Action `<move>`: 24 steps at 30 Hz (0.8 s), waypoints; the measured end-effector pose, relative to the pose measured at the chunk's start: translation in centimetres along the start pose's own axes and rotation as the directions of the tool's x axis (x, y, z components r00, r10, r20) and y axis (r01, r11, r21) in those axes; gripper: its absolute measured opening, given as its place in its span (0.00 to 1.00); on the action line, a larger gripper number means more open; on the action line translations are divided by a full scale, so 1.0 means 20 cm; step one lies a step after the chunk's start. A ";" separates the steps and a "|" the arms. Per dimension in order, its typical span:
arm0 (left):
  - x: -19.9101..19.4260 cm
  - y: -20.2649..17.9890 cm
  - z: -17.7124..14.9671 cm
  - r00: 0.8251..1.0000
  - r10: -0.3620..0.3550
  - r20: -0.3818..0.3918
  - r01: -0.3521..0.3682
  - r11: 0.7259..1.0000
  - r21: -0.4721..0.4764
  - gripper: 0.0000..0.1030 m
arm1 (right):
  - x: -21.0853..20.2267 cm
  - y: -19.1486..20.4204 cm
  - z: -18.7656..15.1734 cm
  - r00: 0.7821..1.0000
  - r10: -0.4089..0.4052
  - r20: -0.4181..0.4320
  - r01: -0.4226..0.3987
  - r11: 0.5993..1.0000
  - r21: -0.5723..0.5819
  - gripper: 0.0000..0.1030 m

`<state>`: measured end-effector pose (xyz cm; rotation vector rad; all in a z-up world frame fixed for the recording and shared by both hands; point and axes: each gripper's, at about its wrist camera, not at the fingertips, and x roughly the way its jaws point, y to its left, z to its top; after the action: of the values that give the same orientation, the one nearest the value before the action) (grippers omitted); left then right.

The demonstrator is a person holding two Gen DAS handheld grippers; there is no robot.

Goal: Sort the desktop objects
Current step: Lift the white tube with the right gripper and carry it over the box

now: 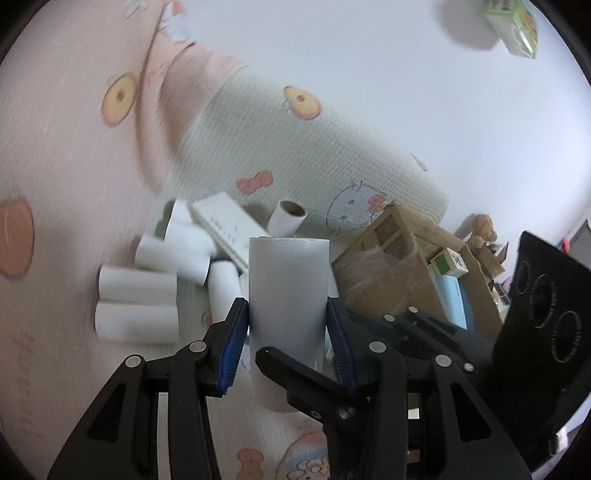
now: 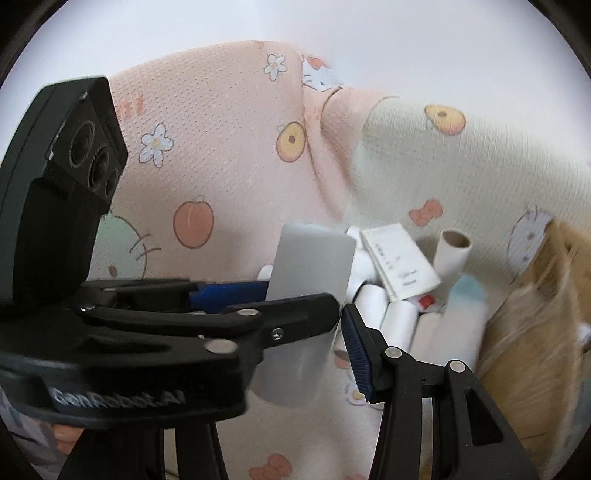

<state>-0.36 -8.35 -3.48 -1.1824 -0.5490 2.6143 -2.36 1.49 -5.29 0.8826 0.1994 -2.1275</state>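
Between the blue-padded fingers (image 1: pixel 236 332) of the left gripper (image 1: pixel 288 325), at lower centre of the left wrist view, stands a white paper roll (image 1: pixel 288 280). Both pads press its sides, so the roll is gripped upright and clear of the cloth below. One black finger of the right gripper (image 2: pixel 310 354) crosses in front of the roll's lower end. Its other blue pad sits just beside the roll at lower centre right of the right wrist view. Whether the right fingers press the roll cannot be determined (the second finger is hidden behind the left gripper).

Behind the held roll, at centre left, a pile of white rolls (image 1: pixel 136 284) lies on a pink and cream printed cloth (image 1: pixel 74 147). A flat white box (image 1: pixel 221 221) rests among them. A cardboard box (image 1: pixel 388 266) stands at centre right, with a small cube (image 1: pixel 448 262) on it. A green and white carton (image 1: pixel 513 26) lies on the white desk (image 1: pixel 406 74) at upper right.
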 end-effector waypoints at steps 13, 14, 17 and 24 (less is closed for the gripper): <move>-0.03 -0.30 0.21 0.995 -0.092 0.037 0.083 0.979 0.187 0.46 | -0.30 -0.07 0.16 0.992 -0.114 0.058 0.118 0.990 -0.074 0.44; -0.01 -0.31 0.22 0.994 -0.105 0.022 0.099 0.979 0.180 0.46 | -0.31 -0.10 0.17 0.990 -0.125 0.057 0.129 0.989 -0.070 0.44; 0.03 -0.33 0.27 0.988 -0.156 -0.002 0.154 0.975 0.159 0.46 | -0.34 -0.17 0.19 0.988 -0.146 0.048 0.147 0.988 -0.036 0.44; 0.12 -0.41 0.34 0.977 -0.204 -0.053 0.210 0.965 0.159 0.46 | -0.37 -0.29 0.25 0.983 -0.182 -0.007 0.182 0.983 -0.002 0.44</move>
<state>-6.65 -1.74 2.44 -1.0580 -0.4173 2.4048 -6.11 7.87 2.31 0.9005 0.2950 -2.2932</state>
